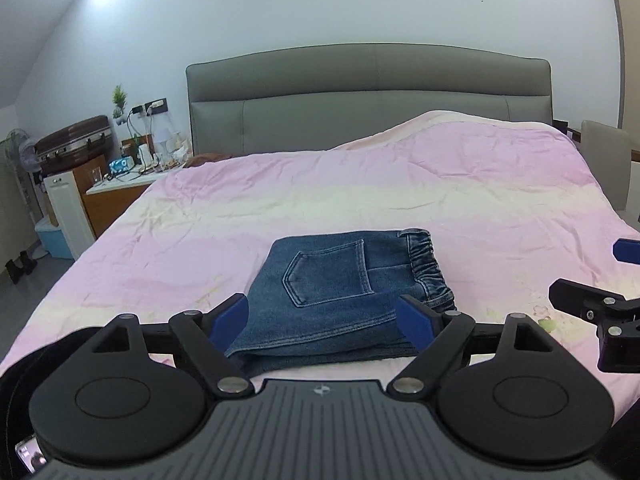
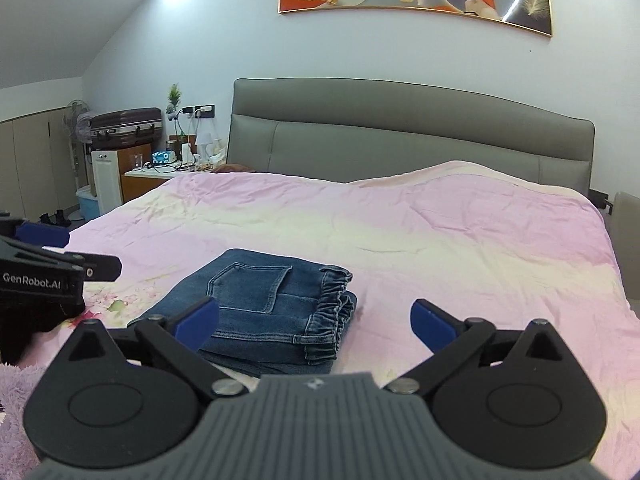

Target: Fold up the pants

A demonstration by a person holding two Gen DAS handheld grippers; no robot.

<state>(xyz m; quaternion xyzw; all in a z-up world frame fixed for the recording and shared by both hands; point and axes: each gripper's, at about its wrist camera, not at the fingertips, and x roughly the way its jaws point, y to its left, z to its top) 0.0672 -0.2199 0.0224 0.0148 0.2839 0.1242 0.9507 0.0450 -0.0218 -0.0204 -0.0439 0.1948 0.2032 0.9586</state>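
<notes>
jaws on both grippers stand spread wide with nothing between the blue pads. left gripper [image 1: 322, 322] hangs above the near edge of the pants [image 1: 340, 292], clear of the denim. right gripper [image 2: 316, 324] hangs to the right of the pants, waistband side, also clear. pants lie folded into a compact stack on the pink bedspread [image 1: 360, 184], back pocket up, elastic waistband [image 2: 336, 296] at the right, near the foot of the bed
</notes>
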